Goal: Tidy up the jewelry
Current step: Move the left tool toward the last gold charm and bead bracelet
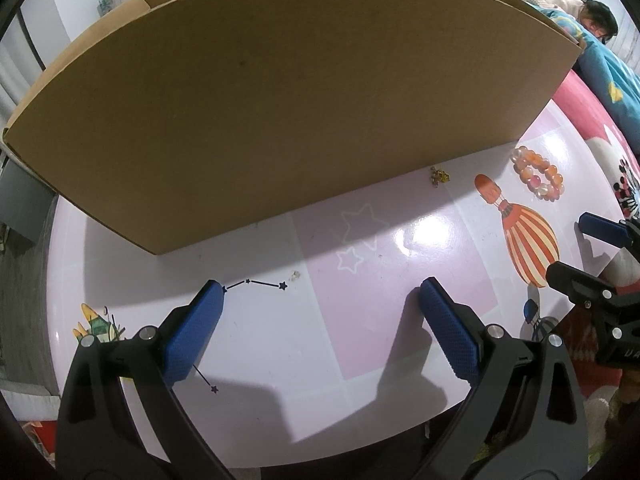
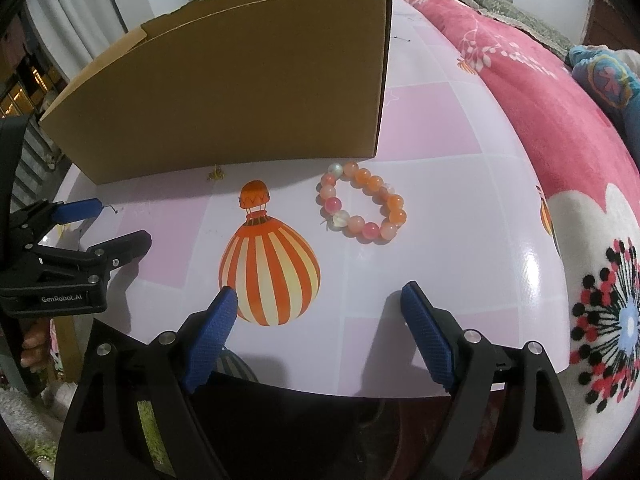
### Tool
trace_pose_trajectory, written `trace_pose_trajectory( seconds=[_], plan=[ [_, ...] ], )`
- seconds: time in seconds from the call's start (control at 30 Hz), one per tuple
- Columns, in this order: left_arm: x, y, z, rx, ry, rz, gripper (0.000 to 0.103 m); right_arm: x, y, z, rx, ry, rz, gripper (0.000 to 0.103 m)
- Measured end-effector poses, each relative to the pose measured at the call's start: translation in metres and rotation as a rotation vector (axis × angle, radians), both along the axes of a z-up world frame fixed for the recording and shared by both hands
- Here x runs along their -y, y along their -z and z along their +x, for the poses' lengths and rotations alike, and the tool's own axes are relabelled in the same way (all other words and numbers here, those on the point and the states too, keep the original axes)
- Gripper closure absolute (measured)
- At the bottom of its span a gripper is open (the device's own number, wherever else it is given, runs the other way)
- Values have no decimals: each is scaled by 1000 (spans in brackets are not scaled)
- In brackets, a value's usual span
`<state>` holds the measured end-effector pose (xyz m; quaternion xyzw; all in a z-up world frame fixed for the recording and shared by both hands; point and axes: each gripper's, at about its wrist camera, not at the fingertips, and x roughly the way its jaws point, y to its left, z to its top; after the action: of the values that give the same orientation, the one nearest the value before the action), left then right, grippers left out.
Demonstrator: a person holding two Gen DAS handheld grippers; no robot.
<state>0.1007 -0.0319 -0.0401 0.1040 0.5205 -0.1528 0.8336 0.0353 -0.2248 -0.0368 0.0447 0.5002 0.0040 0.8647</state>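
Right claw (image 2: 316, 300) hovers wide open and empty over the table's (image 2: 460, 280) near edge; beside the cardboard box (image 2: 240, 92), a bead bracelet (image 2: 362, 208) lies just ahead, slightly right, nearer it than the open left claw (image 1: 320, 300).

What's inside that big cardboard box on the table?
Its inside is hidden. Both cameras look at the cardboard box from low down, so only its outer wall and a strip of inner wall near the rim show. The beaded bracelet and a small gold trinket lie outside it on the table.

"GenRobot.AI" on left tongs (image 2: 106, 224)
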Motion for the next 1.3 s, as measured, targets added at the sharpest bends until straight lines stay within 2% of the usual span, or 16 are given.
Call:
trace_pose_trajectory(
  seconds=[0.53,0.73,0.8,0.97,1.13,1.17,1.23,1.3],
  plan=[
    [1,0,0,1,0,0,8,0,0,1,0,1,2,22],
    [0,-2,-3,37,35,-16,8,3,-2,1,10,9,20,22],
    [-1,-4,-6,65,50,-35,8,7,-4,1,21,20,38,22],
    [6,-24,-19,158,157,-190,10,14,-14,-1,87,40,55,22],
    [23,-34,-18,221,228,-281,44,16,-23,-1,147,32,53,29],
    [27,-32,-17,221,235,-283,47,16,-24,-1,152,32,54,29],
    [36,-28,-12,210,250,-280,61,19,-24,-1,158,35,55,30],
    [41,-22,-10,205,261,-272,69,22,-22,0,159,37,61,30]
  ],
)
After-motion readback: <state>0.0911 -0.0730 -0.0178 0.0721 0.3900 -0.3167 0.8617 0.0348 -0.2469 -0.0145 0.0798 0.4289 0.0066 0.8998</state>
